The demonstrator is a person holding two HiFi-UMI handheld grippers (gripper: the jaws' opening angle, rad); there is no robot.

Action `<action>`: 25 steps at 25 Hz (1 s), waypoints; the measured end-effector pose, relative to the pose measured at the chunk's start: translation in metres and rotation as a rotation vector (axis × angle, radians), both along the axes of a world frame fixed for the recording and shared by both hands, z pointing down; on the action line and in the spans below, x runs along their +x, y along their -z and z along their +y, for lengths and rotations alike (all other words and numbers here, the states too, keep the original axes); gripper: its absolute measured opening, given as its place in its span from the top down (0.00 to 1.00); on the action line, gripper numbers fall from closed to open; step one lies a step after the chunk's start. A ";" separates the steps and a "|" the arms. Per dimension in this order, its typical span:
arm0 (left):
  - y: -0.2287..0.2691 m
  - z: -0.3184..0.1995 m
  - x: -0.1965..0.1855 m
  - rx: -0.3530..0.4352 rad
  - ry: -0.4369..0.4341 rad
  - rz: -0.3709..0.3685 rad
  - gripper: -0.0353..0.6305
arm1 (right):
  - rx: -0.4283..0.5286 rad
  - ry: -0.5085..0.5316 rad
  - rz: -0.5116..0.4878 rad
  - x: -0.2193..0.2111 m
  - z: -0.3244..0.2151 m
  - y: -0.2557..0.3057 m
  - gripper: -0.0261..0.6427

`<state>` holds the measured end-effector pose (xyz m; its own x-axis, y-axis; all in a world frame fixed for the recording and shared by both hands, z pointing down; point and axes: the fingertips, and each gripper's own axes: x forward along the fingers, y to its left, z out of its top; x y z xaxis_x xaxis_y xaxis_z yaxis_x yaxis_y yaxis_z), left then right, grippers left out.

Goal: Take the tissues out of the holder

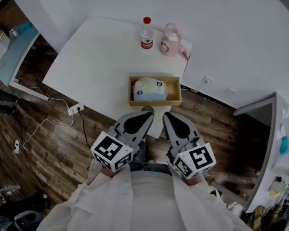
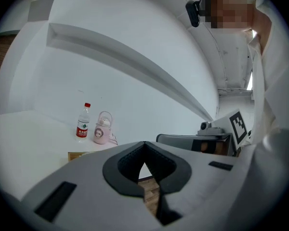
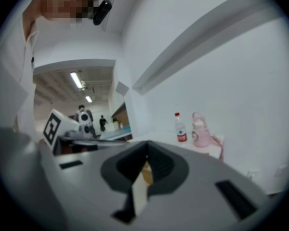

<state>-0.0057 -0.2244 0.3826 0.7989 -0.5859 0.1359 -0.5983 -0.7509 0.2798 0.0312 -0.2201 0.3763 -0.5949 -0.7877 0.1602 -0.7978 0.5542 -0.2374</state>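
Both grippers were clenched and empty. Left gripper [image 1: 146, 111] and right gripper [image 1: 167, 115] sat side by side just short of the near edge of the white table [image 1: 96, 57]. In the left gripper view [image 2: 144, 145] the jaw tips met with nothing between them. The right gripper view [image 3: 145, 145] showed the same.

The tissue pack [image 1: 148, 89] lay inside the wooden holder [image 1: 171, 100], an open-top box at the near side of the table. The pack was pushed toward the box's left end, leaving bare floor at the right end. It was not yet touched.

Handling, my read:
- A soft film-wrapped pack: light, squashy, probably slick on the wrap. No breakage risk, but a hard pinch would just crumple it.
- The holder looked like thin, light wood. It would likely slide, or lift with the pack if the pack drags on the walls.
- Best grip: open the jaws wide and straddle the puffed top across the short width. Alternatively, drop one jaw into the free gap at the right end and pinch that end.
- Use the other gripper to pin the holder rim down.
- Lift straight up, so the pack clears the walls.

The water bottle [image 1: 146, 34] and pink bottle [image 1: 170, 40] stood at the far edge, well apart from the holder and out of the reach path.
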 end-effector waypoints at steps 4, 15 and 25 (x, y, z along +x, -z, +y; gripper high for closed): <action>-0.005 -0.024 -0.004 -0.013 -0.027 -0.014 0.93 | -0.018 -0.033 -0.001 -0.001 -0.023 -0.005 0.95; -0.017 -0.068 -0.014 -0.019 -0.090 -0.073 0.93 | -0.047 -0.081 -0.013 -0.011 -0.063 -0.012 0.95; -0.024 -0.085 -0.017 -0.030 -0.122 -0.135 0.93 | -0.049 -0.097 -0.004 -0.013 -0.075 -0.006 0.95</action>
<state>-0.0226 -0.3097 0.4063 0.8371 -0.4801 0.2623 -0.5370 -0.8127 0.2263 0.0181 -0.2954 0.3820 -0.5166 -0.8331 0.1975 -0.8463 0.4618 -0.2656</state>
